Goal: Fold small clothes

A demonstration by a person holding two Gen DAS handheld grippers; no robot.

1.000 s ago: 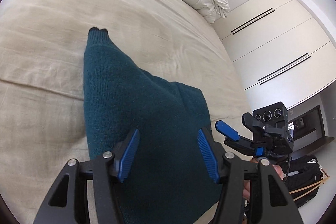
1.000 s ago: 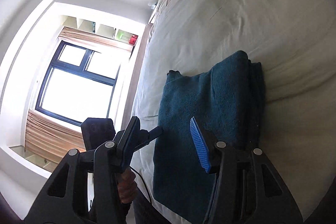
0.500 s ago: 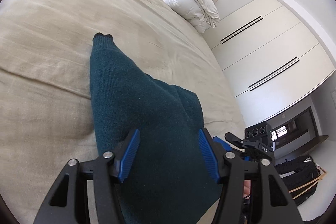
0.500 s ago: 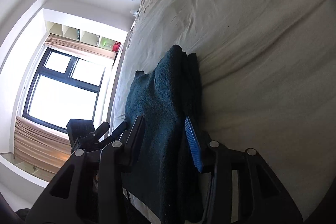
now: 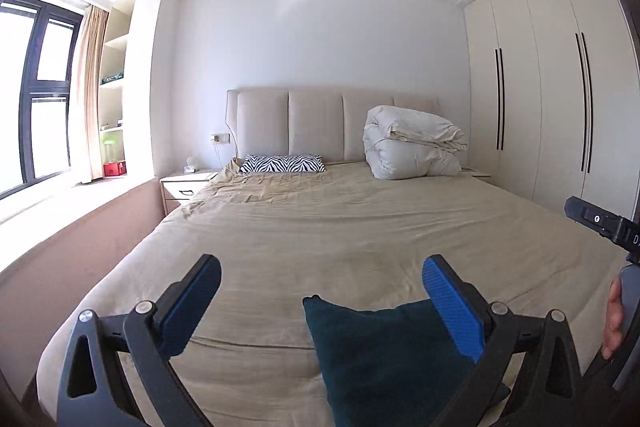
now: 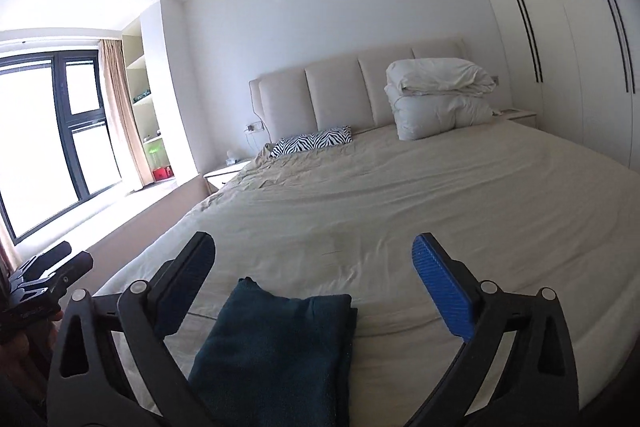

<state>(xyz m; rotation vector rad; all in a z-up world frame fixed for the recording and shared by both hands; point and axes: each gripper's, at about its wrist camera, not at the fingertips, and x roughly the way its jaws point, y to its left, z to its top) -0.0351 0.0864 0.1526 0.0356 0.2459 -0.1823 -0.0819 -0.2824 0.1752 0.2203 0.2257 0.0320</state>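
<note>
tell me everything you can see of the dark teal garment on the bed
The dark teal garment is a knitted-looking piece, folded into a rough rectangle with layered edges showing along its right side and a small point sticking up at its far left corner. It lies flat near the foot of the beige bed sheet, touching only the sheet. Neither gripper touches it.

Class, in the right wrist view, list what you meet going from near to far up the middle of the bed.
Folded dark teal garment → bare beige bedsheet → zebra-print pillow → padded headboard.
</note>
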